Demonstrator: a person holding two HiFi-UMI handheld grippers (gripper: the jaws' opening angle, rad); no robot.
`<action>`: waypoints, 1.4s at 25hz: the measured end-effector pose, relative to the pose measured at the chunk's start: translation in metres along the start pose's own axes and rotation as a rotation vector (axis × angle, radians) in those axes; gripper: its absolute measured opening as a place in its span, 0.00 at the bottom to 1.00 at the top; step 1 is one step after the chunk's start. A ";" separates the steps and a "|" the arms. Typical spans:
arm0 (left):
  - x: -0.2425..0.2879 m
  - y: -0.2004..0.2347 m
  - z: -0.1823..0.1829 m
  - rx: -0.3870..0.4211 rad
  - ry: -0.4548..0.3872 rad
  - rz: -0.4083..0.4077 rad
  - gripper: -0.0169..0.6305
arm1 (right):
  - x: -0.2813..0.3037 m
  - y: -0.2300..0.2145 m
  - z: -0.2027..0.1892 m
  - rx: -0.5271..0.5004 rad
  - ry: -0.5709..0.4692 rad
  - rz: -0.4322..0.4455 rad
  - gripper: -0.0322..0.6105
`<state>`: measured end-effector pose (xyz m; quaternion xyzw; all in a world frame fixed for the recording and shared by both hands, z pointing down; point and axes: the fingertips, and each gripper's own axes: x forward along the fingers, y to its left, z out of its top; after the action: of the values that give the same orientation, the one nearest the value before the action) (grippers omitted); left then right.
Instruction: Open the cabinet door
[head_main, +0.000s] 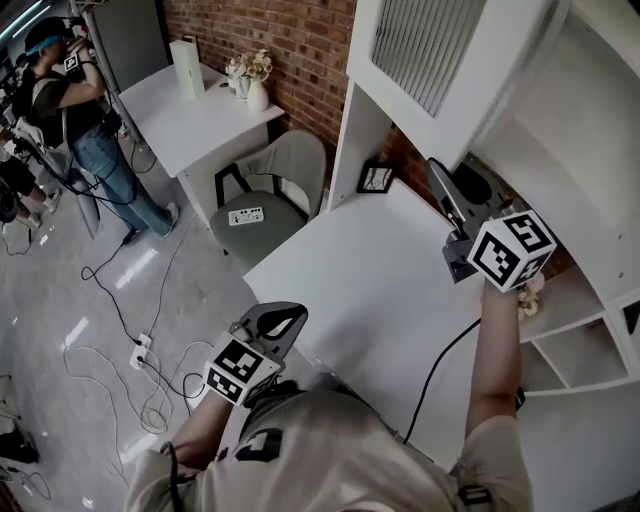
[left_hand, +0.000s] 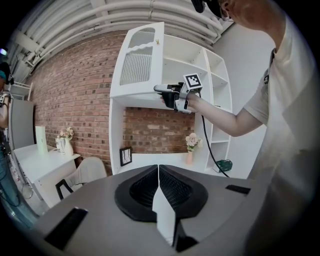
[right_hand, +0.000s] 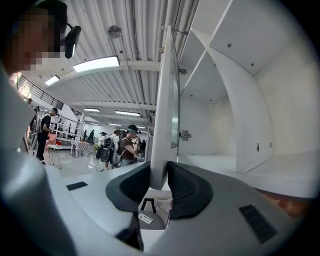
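Observation:
The white cabinet door (head_main: 440, 60) with a slatted panel stands swung out from the upper cabinet. My right gripper (head_main: 440, 185) is raised to its lower edge. In the right gripper view the door's edge (right_hand: 165, 100) runs up between the two black pads, which press on it from both sides; the right gripper (right_hand: 159, 182) is shut on the door. The left gripper view shows the same grip from afar, under the door (left_hand: 137, 65). My left gripper (head_main: 285, 322) hangs low at the desk's near-left corner, jaws together and empty (left_hand: 158, 172).
A white desk (head_main: 380, 290) lies below the cabinet, with a small picture frame (head_main: 375, 178) at its back and a vase of flowers (left_hand: 191, 142) in the shelf niche. A grey chair (head_main: 270, 190), a second table (head_main: 200, 120), floor cables (head_main: 140, 350) and a person (head_main: 70, 110) are at the left.

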<state>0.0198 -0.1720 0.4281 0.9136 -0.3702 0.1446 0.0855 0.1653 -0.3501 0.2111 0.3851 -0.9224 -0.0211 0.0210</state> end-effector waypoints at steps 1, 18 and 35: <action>-0.001 0.000 0.000 -0.001 -0.001 0.002 0.06 | 0.000 0.000 0.000 -0.005 0.005 -0.008 0.22; -0.012 0.008 -0.003 0.001 -0.029 -0.007 0.06 | 0.005 0.032 -0.001 -0.037 0.046 0.032 0.26; -0.008 0.010 0.001 -0.007 -0.041 -0.005 0.06 | 0.012 0.050 -0.001 -0.055 0.054 0.131 0.29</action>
<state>0.0073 -0.1743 0.4255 0.9170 -0.3703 0.1242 0.0816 0.1211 -0.3238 0.2148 0.3238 -0.9437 -0.0345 0.0577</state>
